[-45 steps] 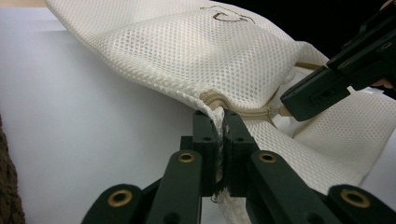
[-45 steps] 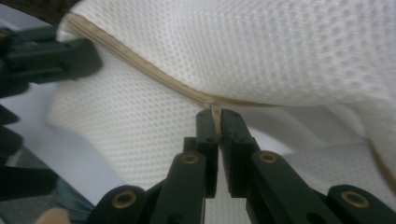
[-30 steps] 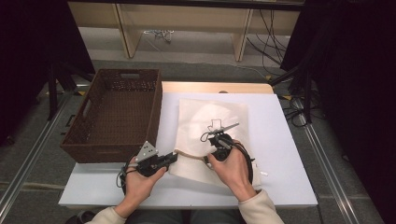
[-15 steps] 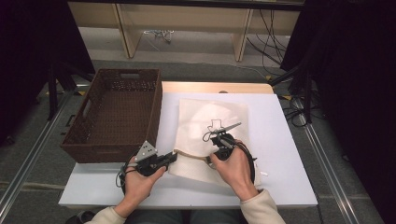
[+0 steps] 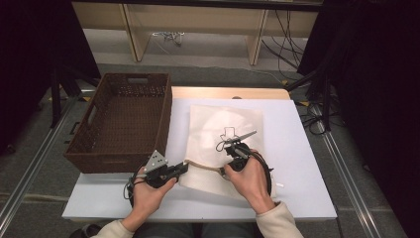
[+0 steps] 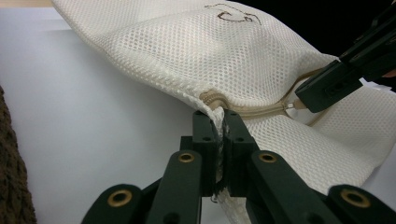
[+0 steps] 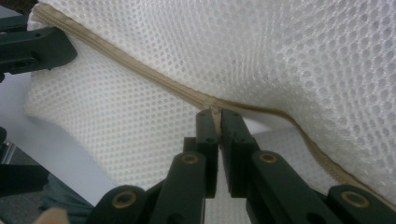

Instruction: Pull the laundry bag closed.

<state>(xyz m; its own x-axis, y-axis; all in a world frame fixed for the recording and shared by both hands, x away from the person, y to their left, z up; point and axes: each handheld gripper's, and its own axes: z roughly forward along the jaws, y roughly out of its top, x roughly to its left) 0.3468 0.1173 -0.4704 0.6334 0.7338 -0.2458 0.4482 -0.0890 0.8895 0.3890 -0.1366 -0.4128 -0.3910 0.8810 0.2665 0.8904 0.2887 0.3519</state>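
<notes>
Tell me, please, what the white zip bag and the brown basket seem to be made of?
Mesh laundry bag: soft white synthetic netting, judging by its fine regular holes, with a beige zipper. Basket: dark brown woven wicker or rattan-like strands, matte; possibly plastic imitation.

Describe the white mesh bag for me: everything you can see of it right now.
The mesh bag is white, soft netting with a small dark outline printed on top. It lies flat on the white table, right of the wicker basket. A beige zipper runs along its near edge and is partly open. The left gripper is shut on the bag's corner at the zipper's end, lifting that edge a little; the right gripper is shut on the zipper farther along. Nothing else touches it.
</notes>
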